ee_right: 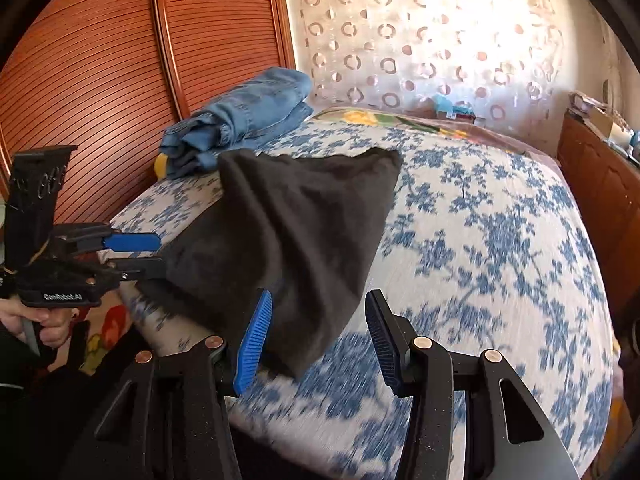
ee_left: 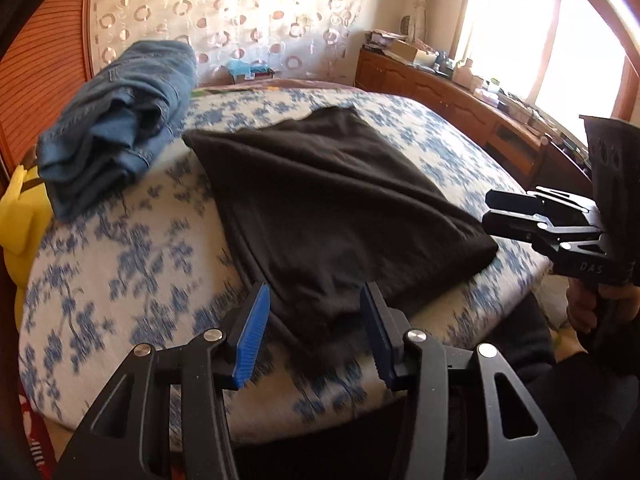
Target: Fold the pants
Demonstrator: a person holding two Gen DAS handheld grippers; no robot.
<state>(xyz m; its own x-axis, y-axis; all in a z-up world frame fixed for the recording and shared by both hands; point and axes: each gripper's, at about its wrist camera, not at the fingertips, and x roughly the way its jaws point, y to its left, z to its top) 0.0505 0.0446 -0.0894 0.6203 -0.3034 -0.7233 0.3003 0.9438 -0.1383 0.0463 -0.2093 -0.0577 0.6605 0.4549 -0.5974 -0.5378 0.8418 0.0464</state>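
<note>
White letters "DAS" stand on the black body of the right gripper, seen at the right edge of the left wrist view; "GenRobot.AI" is printed white on the body of the left gripper, at the left edge of the right wrist view

2 pants on 1 bed: 1 black pair, 1 folded blue jeans. 2 tongs: left tongs, right tongs, both spread apart.
</note>
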